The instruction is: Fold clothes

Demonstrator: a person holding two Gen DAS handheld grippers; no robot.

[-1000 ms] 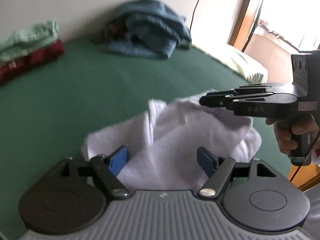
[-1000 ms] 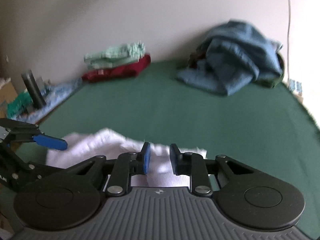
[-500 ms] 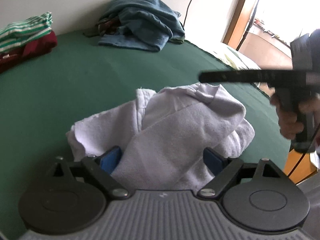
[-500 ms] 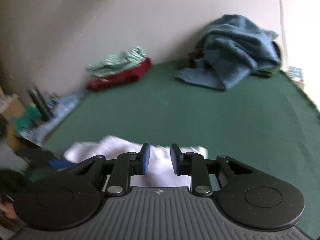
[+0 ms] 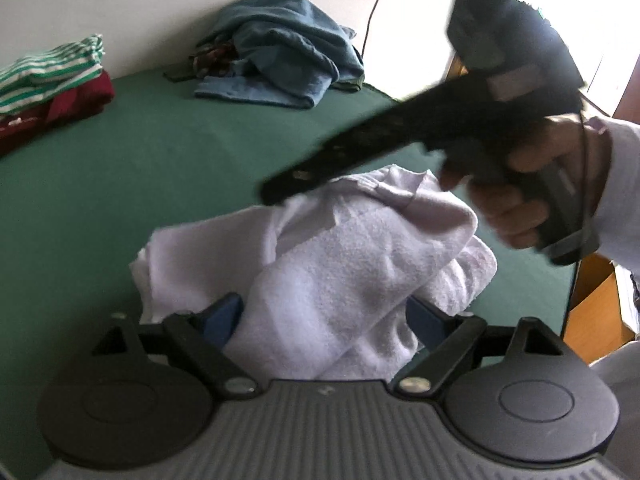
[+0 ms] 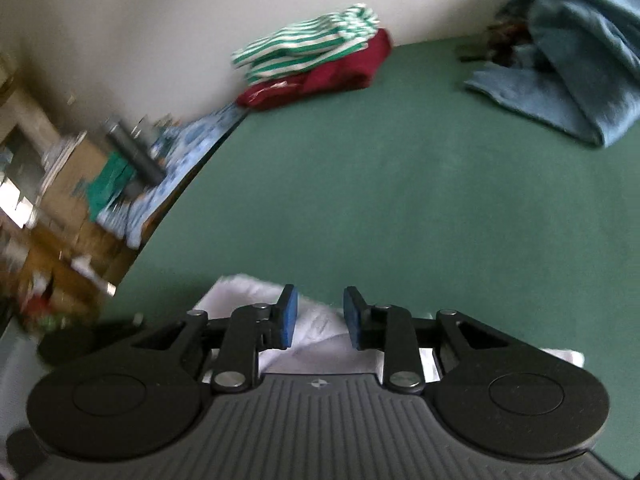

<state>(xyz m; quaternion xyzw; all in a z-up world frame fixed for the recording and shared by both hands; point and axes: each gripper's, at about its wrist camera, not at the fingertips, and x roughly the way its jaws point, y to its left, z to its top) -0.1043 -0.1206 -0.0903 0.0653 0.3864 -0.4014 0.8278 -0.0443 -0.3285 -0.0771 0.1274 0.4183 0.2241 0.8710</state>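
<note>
A crumpled white towel (image 5: 340, 264) lies on the green table (image 5: 132, 168), at its near edge. The left gripper (image 5: 322, 314) has its jaws wide apart, one on each side of the towel's bulk, not clamped on it. The right gripper (image 6: 318, 316), held by a hand (image 5: 516, 200), hangs tilted above the towel; its jaws stand a little apart with nothing between them. At the table's far edge sit a blue heap (image 5: 280, 60) and a striped-and-red stack (image 5: 52, 84).
</note>
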